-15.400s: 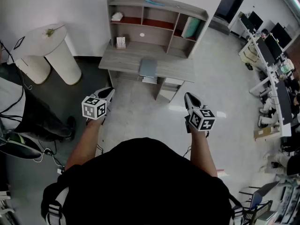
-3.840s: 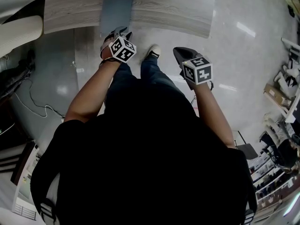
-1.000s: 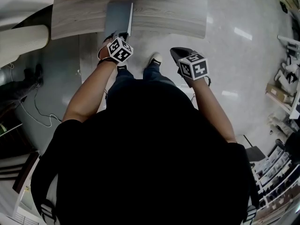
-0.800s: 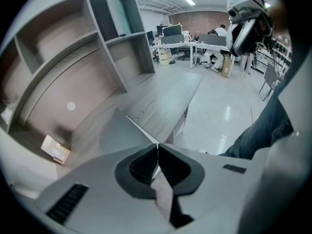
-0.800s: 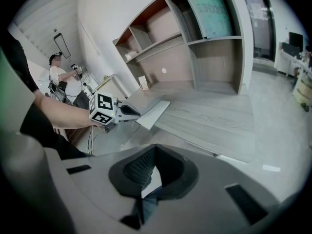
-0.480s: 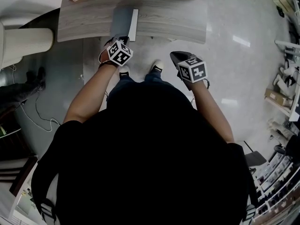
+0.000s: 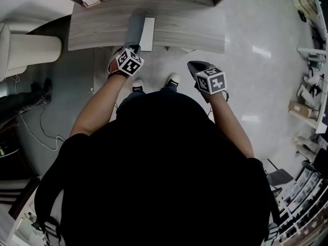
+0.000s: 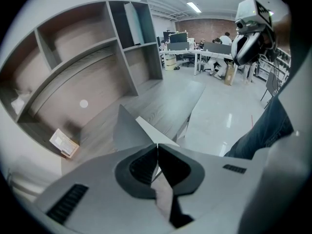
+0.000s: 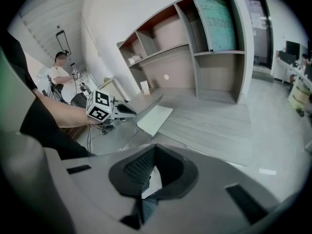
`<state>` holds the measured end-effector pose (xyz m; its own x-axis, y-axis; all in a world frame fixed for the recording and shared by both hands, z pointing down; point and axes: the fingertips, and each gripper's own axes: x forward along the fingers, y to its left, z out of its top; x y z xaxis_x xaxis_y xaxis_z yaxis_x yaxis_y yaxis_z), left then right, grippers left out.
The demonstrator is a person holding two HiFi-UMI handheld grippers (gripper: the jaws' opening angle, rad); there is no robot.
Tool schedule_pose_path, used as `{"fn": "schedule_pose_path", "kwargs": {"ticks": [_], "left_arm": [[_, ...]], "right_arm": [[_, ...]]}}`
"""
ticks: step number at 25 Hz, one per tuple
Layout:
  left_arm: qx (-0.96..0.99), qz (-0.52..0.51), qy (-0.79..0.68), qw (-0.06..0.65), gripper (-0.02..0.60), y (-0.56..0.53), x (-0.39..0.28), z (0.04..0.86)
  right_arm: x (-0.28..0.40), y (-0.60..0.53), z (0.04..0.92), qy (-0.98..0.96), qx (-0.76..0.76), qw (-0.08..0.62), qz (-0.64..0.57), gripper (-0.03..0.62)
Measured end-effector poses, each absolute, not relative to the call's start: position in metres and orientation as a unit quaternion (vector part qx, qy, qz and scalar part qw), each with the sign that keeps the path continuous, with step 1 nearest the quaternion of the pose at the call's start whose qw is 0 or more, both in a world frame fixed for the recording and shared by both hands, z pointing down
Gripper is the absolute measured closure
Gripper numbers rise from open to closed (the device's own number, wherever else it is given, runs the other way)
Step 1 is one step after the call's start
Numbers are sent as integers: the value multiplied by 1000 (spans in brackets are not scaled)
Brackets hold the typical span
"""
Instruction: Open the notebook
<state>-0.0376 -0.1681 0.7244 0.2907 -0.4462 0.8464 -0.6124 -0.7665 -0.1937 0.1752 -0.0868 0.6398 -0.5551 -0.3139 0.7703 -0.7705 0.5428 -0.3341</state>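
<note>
Grey desk [image 7: 192, 32]: notebook [image 7: 139, 32] part-open, grey cover [image 7: 134, 28] aslant, white page [image 7: 148, 34]

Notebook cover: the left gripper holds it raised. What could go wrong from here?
The left gripper pinches the cover only at its edge, so it may slip and fall shut. The notebook lies at the front edge of the desk and the right gripper is away from it, so it may slide off.
</note>
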Motion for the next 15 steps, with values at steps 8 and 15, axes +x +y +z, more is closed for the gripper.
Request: {"fn": "schedule_pose_path", "kwargs": {"ticks": [8, 15], "left_arm": [[799, 486, -343, 83, 566, -168, -74, 710], [797, 484, -351, 86, 565, -170, -103, 704]], "right_arm": [[158, -89, 630, -811, 348, 327, 337, 592], [143, -95, 623, -813, 357, 319, 331, 592]]}}
